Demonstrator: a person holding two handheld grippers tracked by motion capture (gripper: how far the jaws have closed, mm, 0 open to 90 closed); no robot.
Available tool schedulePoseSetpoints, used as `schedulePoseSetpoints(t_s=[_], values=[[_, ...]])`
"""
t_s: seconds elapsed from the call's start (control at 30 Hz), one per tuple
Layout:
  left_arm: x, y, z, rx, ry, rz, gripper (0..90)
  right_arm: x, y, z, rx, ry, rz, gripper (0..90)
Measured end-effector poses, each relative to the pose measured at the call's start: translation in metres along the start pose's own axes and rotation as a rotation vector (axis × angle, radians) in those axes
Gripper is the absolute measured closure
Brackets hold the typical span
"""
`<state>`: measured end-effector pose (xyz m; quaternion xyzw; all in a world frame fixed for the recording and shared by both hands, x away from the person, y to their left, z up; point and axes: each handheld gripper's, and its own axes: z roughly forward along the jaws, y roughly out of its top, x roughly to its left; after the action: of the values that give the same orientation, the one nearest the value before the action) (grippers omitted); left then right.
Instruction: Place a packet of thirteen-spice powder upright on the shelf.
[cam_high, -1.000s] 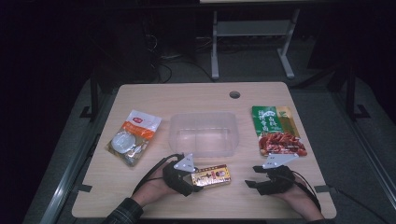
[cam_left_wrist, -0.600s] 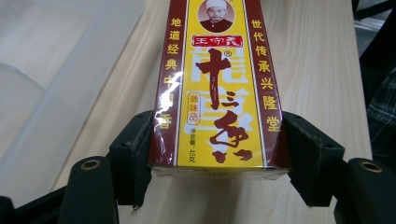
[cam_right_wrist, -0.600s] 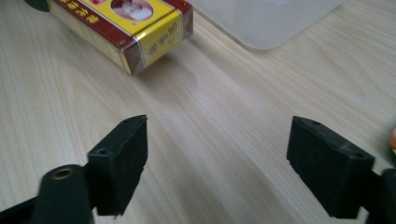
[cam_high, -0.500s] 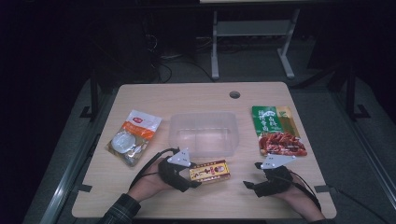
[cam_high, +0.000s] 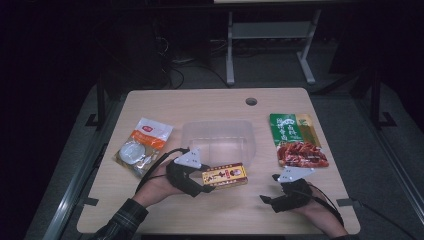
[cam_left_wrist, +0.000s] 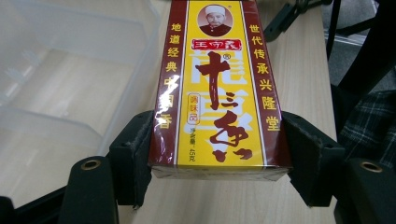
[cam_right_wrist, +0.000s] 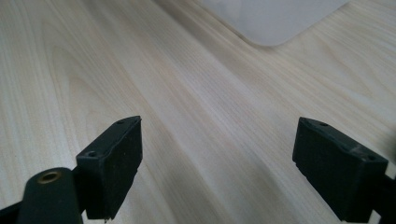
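A pale wooden table with a round cable hole stands lit in a dark room. Behind it, a grey metal frame rests on a grey floor, beside tangled black cables.

Two hand-held grippers low over the near edge, one clamped, one spread

The left gripper points toward the right, its pads pressed on both long sides of the yellow-and-red box, the forearm in a plaid sleeve. The right gripper points left, its jaws wide apart after just opening, nothing between them, the hand behind it.
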<state>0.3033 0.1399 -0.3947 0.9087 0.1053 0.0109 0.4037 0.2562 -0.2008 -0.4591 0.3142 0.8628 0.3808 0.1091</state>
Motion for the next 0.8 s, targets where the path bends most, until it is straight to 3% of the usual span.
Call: schedulePoseSetpoints(t_s=[0.23,0.8], values=[[0.01,0.017,-0.01,-0.001,0.004,0.024,32.2,0.0,0.0,0.001,-0.001,0.001,-0.003,15.4],[0.053,0.052,-0.022,-0.002,0.03,0.056,32.2,0.0,-0.001,0.001,0.003,0.005,-0.01,15.4]])
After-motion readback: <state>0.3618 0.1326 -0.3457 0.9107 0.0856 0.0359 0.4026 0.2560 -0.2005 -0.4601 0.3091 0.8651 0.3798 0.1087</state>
